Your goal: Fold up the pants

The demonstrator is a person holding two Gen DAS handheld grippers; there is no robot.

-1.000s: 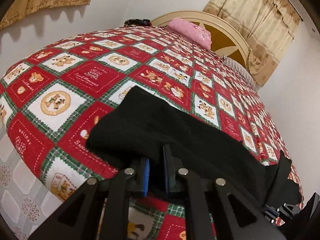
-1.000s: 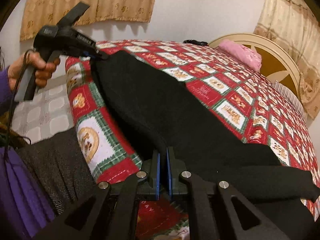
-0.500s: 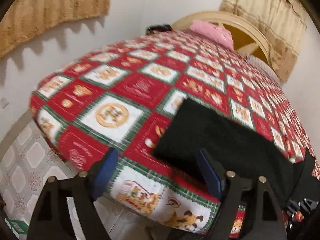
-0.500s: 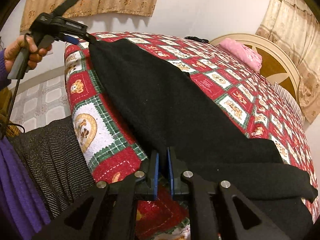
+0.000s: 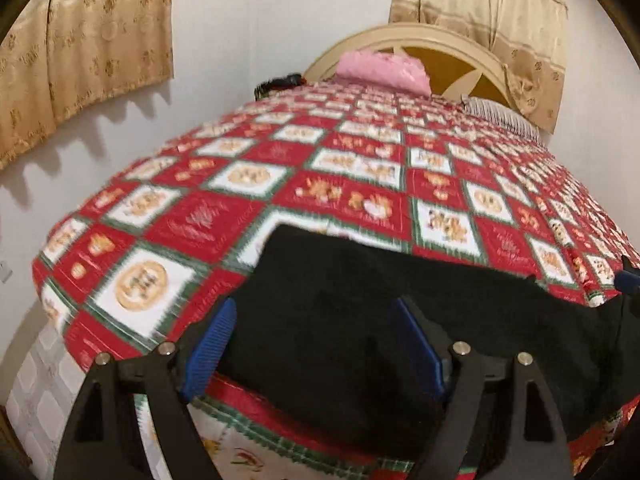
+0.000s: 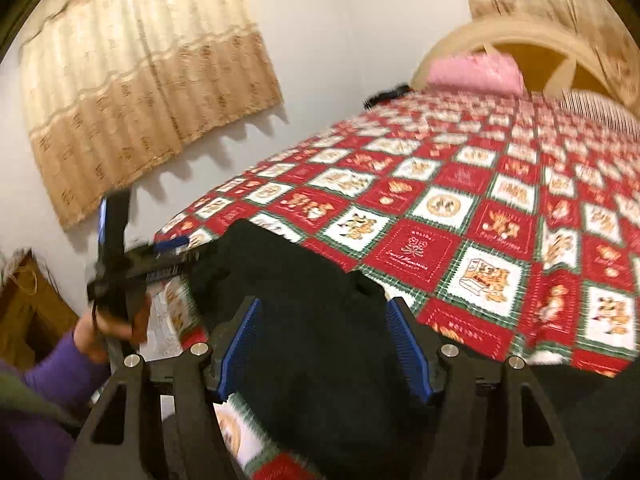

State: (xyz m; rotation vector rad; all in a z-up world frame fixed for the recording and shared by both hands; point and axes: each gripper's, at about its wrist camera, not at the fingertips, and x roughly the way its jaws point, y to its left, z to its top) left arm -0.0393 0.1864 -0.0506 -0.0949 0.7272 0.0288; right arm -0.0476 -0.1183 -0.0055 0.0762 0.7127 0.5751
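The black pants (image 5: 360, 320) lie along the near edge of the bed, also seen in the right wrist view (image 6: 304, 320). My left gripper (image 5: 316, 344) is open, its blue pads spread wide just in front of the pants, holding nothing. My right gripper (image 6: 324, 348) is open too, jaws spread over the black cloth, empty. The left gripper also shows in the right wrist view (image 6: 144, 248), held by a hand in a purple sleeve at the pants' left end.
The bed carries a red, white and green patchwork quilt (image 5: 360, 184). A pink pillow (image 5: 384, 68) and a cream headboard (image 5: 448, 40) are at the far end. Curtains (image 6: 132, 92) hang on the wall. A small dark object (image 5: 280, 80) lies beside the pillow.
Both grippers were shut on the pants a second ago. The left opened first, then the right; both have let go and pulled back a little. The pants now rest on the quilt.
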